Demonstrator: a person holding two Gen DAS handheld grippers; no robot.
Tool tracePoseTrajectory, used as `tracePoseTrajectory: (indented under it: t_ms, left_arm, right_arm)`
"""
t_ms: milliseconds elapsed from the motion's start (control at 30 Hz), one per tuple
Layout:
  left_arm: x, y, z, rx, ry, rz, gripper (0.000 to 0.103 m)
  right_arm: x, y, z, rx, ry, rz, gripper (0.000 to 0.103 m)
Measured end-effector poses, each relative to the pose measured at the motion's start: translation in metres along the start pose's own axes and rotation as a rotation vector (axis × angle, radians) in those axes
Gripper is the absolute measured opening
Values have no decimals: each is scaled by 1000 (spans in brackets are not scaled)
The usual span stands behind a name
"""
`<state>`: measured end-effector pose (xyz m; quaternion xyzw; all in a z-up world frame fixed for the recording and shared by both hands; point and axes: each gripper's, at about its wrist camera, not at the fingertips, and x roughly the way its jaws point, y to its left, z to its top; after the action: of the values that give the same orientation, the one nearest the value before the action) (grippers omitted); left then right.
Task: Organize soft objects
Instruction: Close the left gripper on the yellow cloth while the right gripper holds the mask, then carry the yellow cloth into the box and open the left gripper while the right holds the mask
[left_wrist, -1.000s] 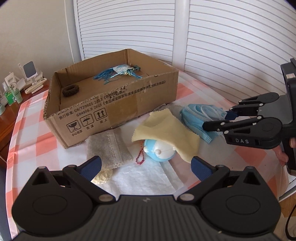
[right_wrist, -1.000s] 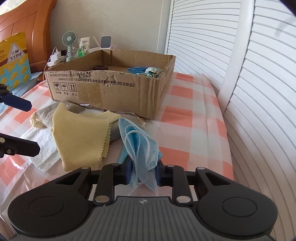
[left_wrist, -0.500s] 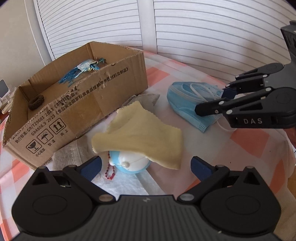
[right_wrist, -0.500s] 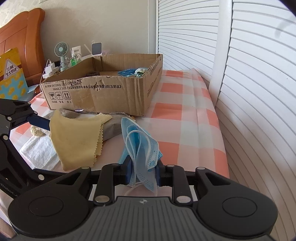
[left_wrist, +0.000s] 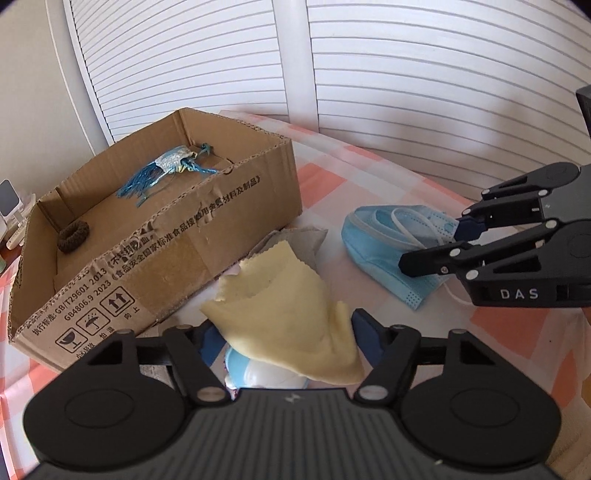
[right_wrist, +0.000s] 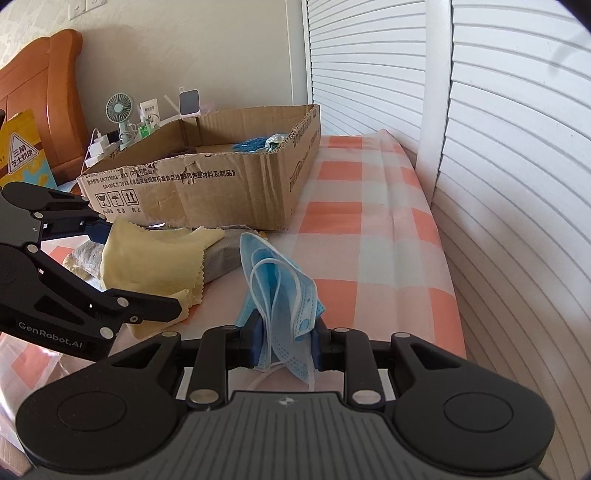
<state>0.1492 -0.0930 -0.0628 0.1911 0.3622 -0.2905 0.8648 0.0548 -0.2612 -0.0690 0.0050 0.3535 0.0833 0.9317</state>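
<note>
My left gripper (left_wrist: 286, 336) has its jaws closing around a yellow cloth (left_wrist: 284, 310), which is bunched up between the pads and touches both. The cloth drapes over a blue and white round toy (left_wrist: 266, 373). My right gripper (right_wrist: 286, 339) is shut on a light blue face mask (right_wrist: 280, 288), which hangs crumpled from its pads. In the left wrist view the right gripper (left_wrist: 432, 243) holds the mask (left_wrist: 384, 251) just above the checked cloth. The left gripper (right_wrist: 144, 269) also shows at the left of the right wrist view, straddling the yellow cloth (right_wrist: 147, 254).
An open cardboard box (left_wrist: 184, 236) stands behind, holding a blue tasselled pouch (left_wrist: 166, 170) and a dark hair tie (left_wrist: 74, 238). A grey cloth (left_wrist: 299, 240) lies against the box. White louvred doors (right_wrist: 498, 147) border the right. A small fan (right_wrist: 119, 110) and chargers stand beyond the box.
The left gripper has come in over the yellow cloth and its jaws have narrowed, bunching the cloth between them. The right gripper has kept its hold on the mask.
</note>
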Motion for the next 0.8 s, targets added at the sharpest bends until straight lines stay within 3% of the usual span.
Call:
tracePoseTrajectory:
  t_ms: [233, 300, 467, 800]
  left_arm:
    - [-3, 1, 7, 2, -23, -1, 38]
    - [-4, 2, 8, -5, -27, -2, 26]
    - [-7, 7, 10, -12, -24, -14, 11]
    - [-29, 16, 19, 8, -31, -33, 7]
  right_arm:
    - [-1, 1, 0, -7, 0, 6, 29]
    - [-1, 2, 0, -12, 0, 4, 29]
    - [-2, 3, 1, -21, 4, -3, 29]
    - [-13, 11, 9, -73, -5, -4, 27]
